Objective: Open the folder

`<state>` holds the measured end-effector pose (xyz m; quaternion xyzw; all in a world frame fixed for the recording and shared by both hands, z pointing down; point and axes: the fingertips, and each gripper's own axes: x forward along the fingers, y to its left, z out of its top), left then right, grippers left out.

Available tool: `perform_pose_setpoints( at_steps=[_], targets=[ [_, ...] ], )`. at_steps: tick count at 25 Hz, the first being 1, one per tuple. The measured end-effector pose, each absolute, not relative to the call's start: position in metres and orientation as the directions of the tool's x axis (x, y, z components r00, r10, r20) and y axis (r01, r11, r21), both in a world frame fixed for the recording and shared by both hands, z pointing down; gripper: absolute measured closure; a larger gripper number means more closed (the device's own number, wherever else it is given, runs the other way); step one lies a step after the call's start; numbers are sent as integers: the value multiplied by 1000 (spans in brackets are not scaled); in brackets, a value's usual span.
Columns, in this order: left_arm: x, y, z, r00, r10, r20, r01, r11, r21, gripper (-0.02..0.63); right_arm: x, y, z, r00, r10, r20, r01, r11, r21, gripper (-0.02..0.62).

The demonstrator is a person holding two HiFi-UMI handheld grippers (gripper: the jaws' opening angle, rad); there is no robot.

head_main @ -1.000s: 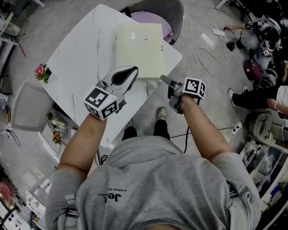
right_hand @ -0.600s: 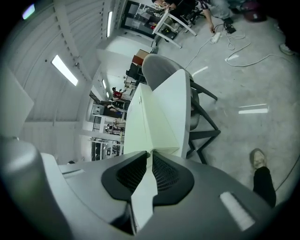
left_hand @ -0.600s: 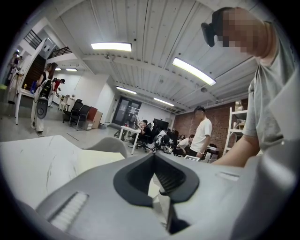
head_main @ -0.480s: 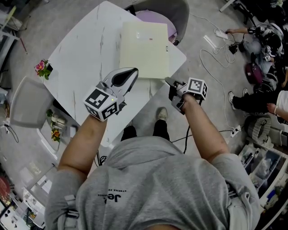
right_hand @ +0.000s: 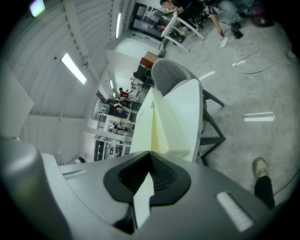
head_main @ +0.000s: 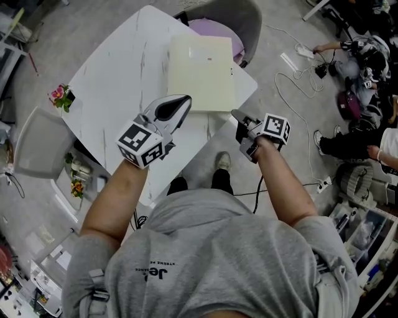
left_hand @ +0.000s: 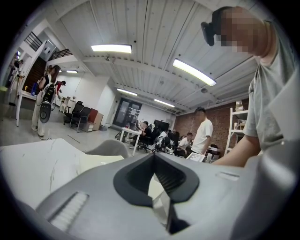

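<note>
A pale yellow folder [head_main: 201, 71] lies flat at the far right corner of the white marble table [head_main: 118, 81]. My right gripper [head_main: 237, 115] hovers just off the table's edge, its tips at the folder's near right corner. Its jaws are shut there on the edge of the folder [right_hand: 161, 126], which runs right down into my right gripper [right_hand: 149, 178]. My left gripper [head_main: 185, 98] is above the table by the folder's near left edge. Its jaws are together with nothing in them. In its own view the left gripper [left_hand: 154, 187] looks nearly level over the table [left_hand: 37, 161].
A grey chair [head_main: 231, 18] with a purple cushion stands behind the table's far corner. A small flower pot [head_main: 59, 99] sits on the table's left edge. Cables and a power strip [head_main: 297, 45] lie on the floor at right, where seated people [head_main: 367, 56] are.
The right gripper's jaws have closed at the folder's near right corner. The left gripper has stayed where it was.
</note>
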<state>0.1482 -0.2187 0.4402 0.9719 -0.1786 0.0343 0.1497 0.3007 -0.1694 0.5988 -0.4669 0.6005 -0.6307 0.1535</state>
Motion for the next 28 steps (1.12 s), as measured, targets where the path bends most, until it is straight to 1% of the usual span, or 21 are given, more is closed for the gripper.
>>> perform_pose_setpoints(
  at_steps=[16,21,24,28],
  targets=[
    [138,-226,426,930,-353,100,-367,-893,260,548,300,-176,565,-483,-808,337,-454,-97,-886,595],
    [135,-226,424,928,-359,98,-372,-890,262,548,297,-181,547,-492,-818,298,-467,-41,-883,594],
    [134,-226,423,928,-362,92,-374,-890,263,548,292,-186,533,-507,-813,287,-497,4,-868,594],
    [133,-226,417,926,-368,81,-376,-890,259,548,280,-190,504,-551,-790,270,-558,108,-823,594]
  ],
)
